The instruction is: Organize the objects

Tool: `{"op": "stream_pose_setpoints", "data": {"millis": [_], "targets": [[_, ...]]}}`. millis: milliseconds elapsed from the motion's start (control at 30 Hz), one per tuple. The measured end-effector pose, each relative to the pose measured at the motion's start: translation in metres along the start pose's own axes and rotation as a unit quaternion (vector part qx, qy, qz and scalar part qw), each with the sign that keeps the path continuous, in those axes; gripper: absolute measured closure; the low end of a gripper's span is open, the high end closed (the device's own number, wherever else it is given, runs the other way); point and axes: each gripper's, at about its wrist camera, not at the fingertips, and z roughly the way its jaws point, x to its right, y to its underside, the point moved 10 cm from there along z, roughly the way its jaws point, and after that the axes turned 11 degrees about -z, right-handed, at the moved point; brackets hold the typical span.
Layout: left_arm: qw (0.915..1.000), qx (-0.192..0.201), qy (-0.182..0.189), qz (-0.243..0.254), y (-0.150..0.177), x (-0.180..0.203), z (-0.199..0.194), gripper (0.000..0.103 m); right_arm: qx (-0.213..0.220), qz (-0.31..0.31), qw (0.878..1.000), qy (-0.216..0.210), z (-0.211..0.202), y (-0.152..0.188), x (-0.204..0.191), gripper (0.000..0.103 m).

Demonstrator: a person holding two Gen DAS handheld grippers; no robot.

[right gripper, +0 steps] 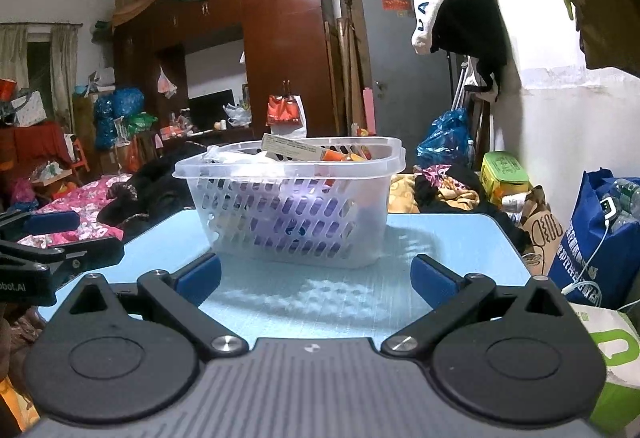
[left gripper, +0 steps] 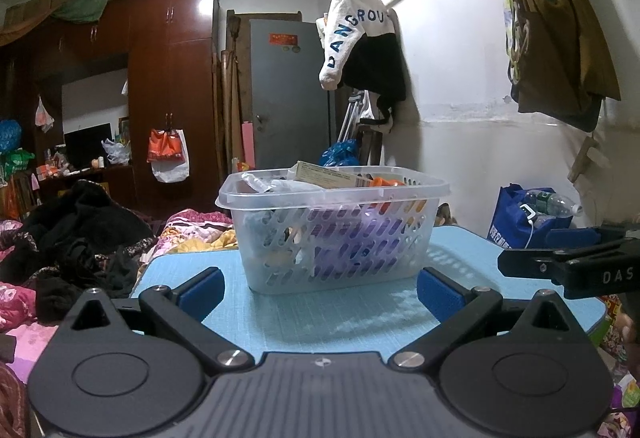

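A clear plastic basket (left gripper: 340, 238) (right gripper: 292, 222) with slotted walls stands on the light blue table (left gripper: 320, 318) (right gripper: 316, 302). Inside it lie a tan flat box (left gripper: 332, 175) (right gripper: 294, 150), something orange (left gripper: 384, 183) (right gripper: 336, 156), a purple item and clear packaging. My left gripper (left gripper: 320, 292) is open, empty, just short of the basket's near wall. My right gripper (right gripper: 316, 280) is open too, empty, facing the same basket from the right side. Each gripper shows at the edge of the other's view: the right gripper (left gripper: 568, 262), the left gripper (right gripper: 52, 238).
A bed with pink bedding and dark clothes (left gripper: 76, 246) lies left of the table. A blue bag with bottles (left gripper: 528, 216) (right gripper: 596, 238) stands right of it by the white wall. Wardrobe (left gripper: 168, 78) and grey door (left gripper: 288, 94) stand behind.
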Motion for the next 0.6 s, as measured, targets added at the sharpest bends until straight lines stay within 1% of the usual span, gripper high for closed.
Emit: {"op": "stream_pose_setpoints", "data": {"millis": [600], "targets": [[1.0000,0.000,0.006,-0.004,-0.0019,-0.0028,0.0009,0.000,0.003,0.002,1.000,0.000,-0.0016,-0.0013,0.0018,0.000]]}}
